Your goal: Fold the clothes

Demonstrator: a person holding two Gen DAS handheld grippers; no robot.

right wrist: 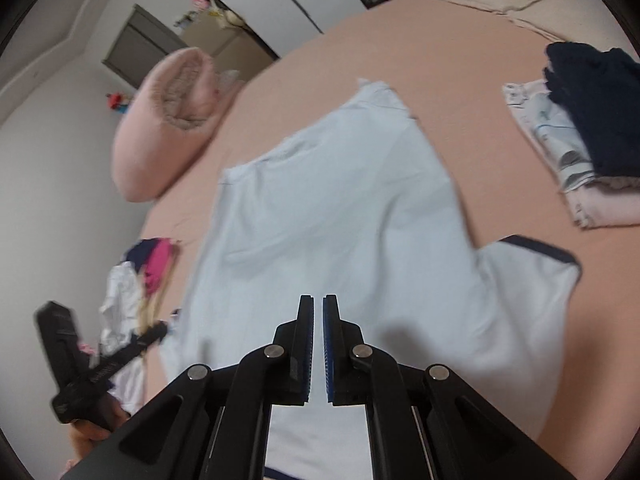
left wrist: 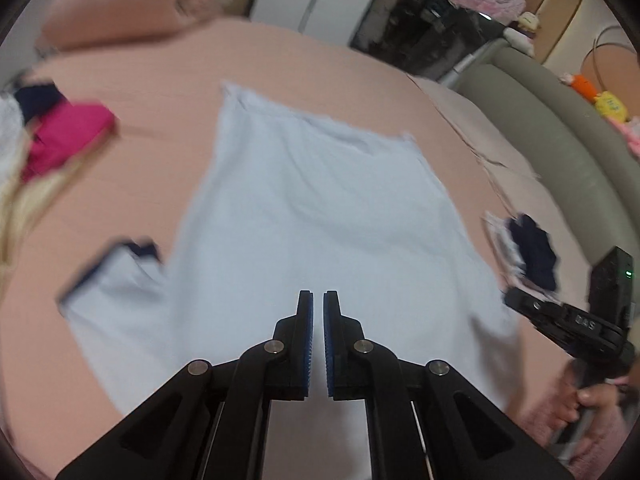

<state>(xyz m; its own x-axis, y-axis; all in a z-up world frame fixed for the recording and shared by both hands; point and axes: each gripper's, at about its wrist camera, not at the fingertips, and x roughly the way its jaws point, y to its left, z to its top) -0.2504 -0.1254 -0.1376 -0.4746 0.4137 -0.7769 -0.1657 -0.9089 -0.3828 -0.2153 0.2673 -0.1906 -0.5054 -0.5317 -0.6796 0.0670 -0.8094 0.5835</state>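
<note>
You have the bed [left wrist: 360, 80] under everything, its peach sheet running to the padded edge. The shirt [left wrist: 312, 216] lies flat in the middle of it, pale blue, short-sleeved, with a dark navy band at each cuff; its hem points away from you and both sleeves spread out at your end. The cloth is smooth apart from a few soft creases across the body. Left of the shirt lies the pillow [right wrist: 160, 132], and nearer you on that side the pile [right wrist: 140, 280] of loose clothes, magenta, white and navy. Right of the shirt sits the stack [right wrist: 580, 140] of folded pieces, a navy one on top.

Your left gripper [left wrist: 317, 300] hangs above the shirt's near part, its jaws drawn almost together with only a thin slit between the blue pads, holding nothing. Your right gripper [right wrist: 318, 304] is the same: nearly closed, empty, over the shirt near its right sleeve.
</note>
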